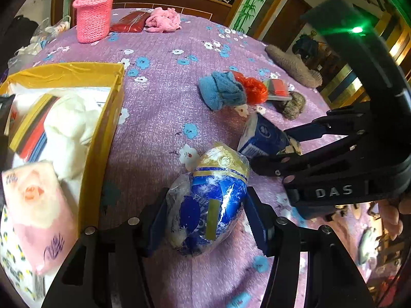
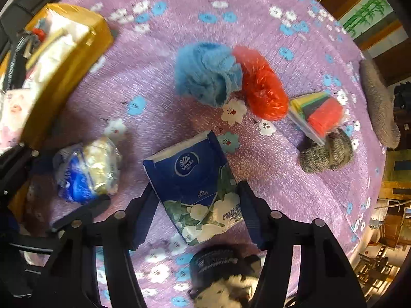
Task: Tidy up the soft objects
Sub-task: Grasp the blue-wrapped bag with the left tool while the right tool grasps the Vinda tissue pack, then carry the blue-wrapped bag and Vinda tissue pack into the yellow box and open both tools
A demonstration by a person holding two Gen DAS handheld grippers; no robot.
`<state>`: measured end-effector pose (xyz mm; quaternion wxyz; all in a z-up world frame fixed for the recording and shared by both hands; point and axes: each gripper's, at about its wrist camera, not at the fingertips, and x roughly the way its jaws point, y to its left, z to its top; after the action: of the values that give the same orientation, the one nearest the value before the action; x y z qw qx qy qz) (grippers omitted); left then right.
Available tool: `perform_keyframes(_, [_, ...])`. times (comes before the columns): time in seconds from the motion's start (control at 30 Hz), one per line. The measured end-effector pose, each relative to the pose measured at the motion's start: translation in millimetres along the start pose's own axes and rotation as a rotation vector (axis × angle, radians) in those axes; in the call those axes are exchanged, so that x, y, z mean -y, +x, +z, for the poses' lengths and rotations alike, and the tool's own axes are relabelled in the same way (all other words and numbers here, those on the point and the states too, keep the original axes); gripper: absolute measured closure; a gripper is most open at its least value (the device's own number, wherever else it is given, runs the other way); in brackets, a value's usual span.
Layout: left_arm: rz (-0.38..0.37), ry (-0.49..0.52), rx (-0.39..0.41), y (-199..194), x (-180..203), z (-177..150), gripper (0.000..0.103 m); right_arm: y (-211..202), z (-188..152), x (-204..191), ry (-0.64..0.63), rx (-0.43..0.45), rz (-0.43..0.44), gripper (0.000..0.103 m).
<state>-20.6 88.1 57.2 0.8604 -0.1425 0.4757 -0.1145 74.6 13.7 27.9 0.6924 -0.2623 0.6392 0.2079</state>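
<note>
Both grippers straddle their targets on the purple floral bedspread (image 1: 159, 97): the left gripper (image 1: 205, 220) has fingers apart, flanking a crinkly blue-and-gold packet (image 1: 210, 202), while the right gripper (image 2: 197, 205) brackets a blue Vinda tissue pack (image 2: 192, 179), not yet clamped. The yellow box (image 1: 102, 138), left of the left fingers, looks like the destination.

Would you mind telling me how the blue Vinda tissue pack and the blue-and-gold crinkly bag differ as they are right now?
The Vinda tissue pack is a flat-sided, boxy packet with white flowers printed on it; the blue-and-gold bag is a lumpy, crumpled bundle in shiny wrapping. The pack sits between the right gripper's fingers, the bag between the left gripper's. Both lie on the purple floral cloth, outside the yellow box.
</note>
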Motion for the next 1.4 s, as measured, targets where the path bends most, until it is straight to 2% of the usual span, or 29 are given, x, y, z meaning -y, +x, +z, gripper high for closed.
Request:
perform_keyframes(0.17, [-0.041,-0.016,0.057,-38,-5,-12,0.048,-39,-17,-9,0.033,0.098,0.012,0.043])
perform_keyframes(0.3, [-0.049,-0.049,0.125,-82,-25,-29,0.047,-72,-27,-24,0.073,0.176,0.056,0.043])
perform_keyframes(0.43, [-0.004,-0.097,0.177,-119,-57,-52,0.047,-92,-32,-53,0.088,0.237,0.148,0.042])
perform_keyframes(0.57, [0.055,-0.156,0.203,-144,-94,-75,0.047,-94,-34,-87,0.084,0.265,0.257,0.042])
perform_keyframes(0.67, [0.108,-0.2,0.206,-155,-120,-88,0.047,-92,-30,-114,0.06,0.281,0.286,0.042])
perform_keyframes(0.73, [0.135,-0.238,0.2,-157,-136,-97,0.047,-90,-28,-130,0.052,0.281,0.314,0.042])
perform_keyframes(0.9, [0.184,-0.273,0.174,-151,-149,-105,0.046,-78,-24,-170,0.022,0.265,0.367,0.042])
perform_keyframes(1.1, [0.238,-0.263,0.171,-138,-145,-102,0.043,-59,-18,-200,-0.003,0.226,0.394,0.041])
perform_keyframes(1.17, [0.243,-0.261,0.173,-137,-144,-102,0.042,-55,-16,-206,-0.008,0.226,0.383,0.041])
perform_keyframes(1.27, [0.225,-0.268,0.187,-146,-150,-108,0.042,-48,-13,-211,0.001,0.203,0.424,0.042])
perform_keyframes(1.4, [0.222,-0.299,0.209,-153,-164,-112,0.04,-36,-8,-219,-0.008,0.18,0.394,0.042])
